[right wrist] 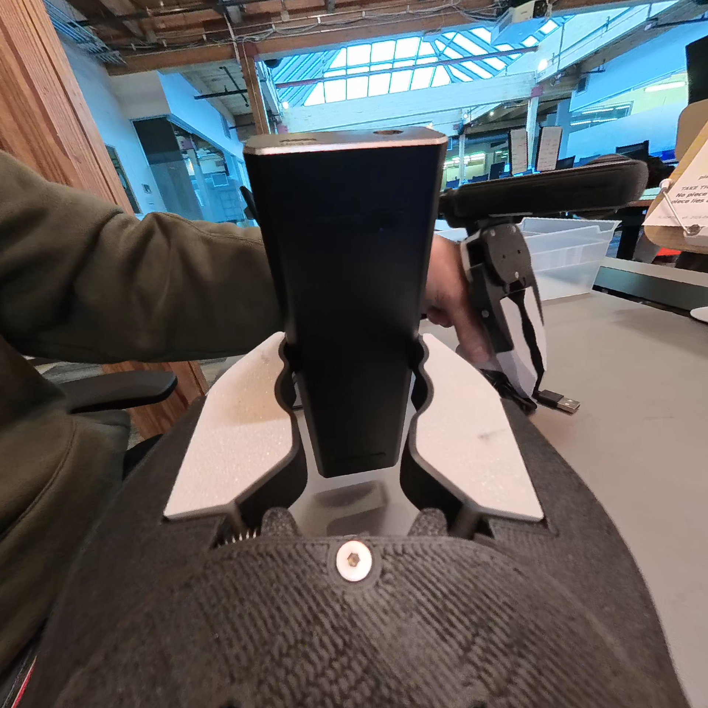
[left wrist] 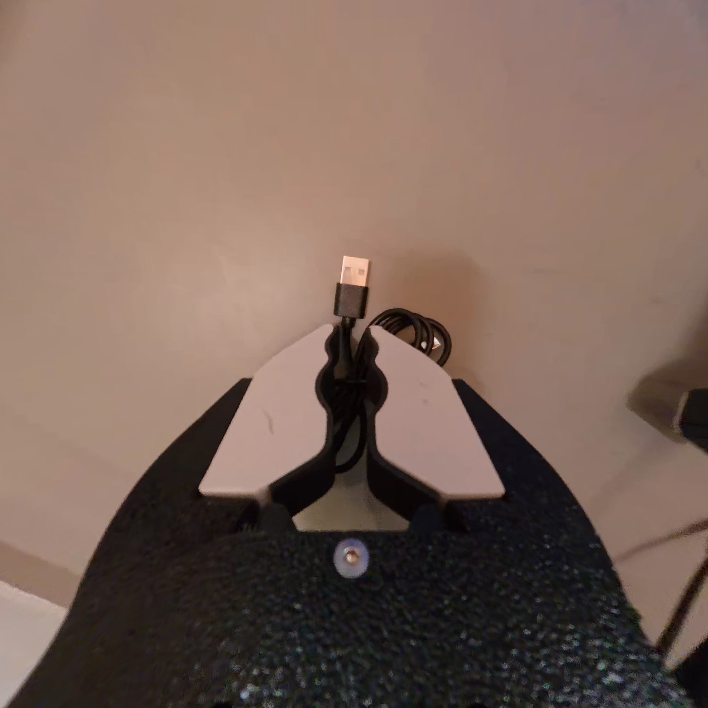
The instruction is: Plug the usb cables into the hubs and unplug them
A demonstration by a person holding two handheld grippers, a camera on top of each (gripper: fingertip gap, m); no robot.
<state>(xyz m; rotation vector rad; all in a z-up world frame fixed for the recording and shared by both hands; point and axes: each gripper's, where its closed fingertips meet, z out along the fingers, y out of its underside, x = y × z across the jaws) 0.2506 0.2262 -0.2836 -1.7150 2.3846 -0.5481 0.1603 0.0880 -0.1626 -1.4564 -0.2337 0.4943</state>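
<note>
While the left wrist view looks down on the tabletop [left wrist: 153,191], the left gripper [left wrist: 348,329] pinches the bundled usb cable [left wrist: 346,387], leaving its plug [left wrist: 354,285] free to insert. Across in the right wrist view, the right gripper [right wrist: 350,346] clamps the black hub [right wrist: 344,287] upright, ports likely presented.

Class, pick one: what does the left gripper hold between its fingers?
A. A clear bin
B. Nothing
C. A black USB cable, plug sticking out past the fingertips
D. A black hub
C: the left gripper pinches the cable, with its plug jutting beyond the fingers.
</note>
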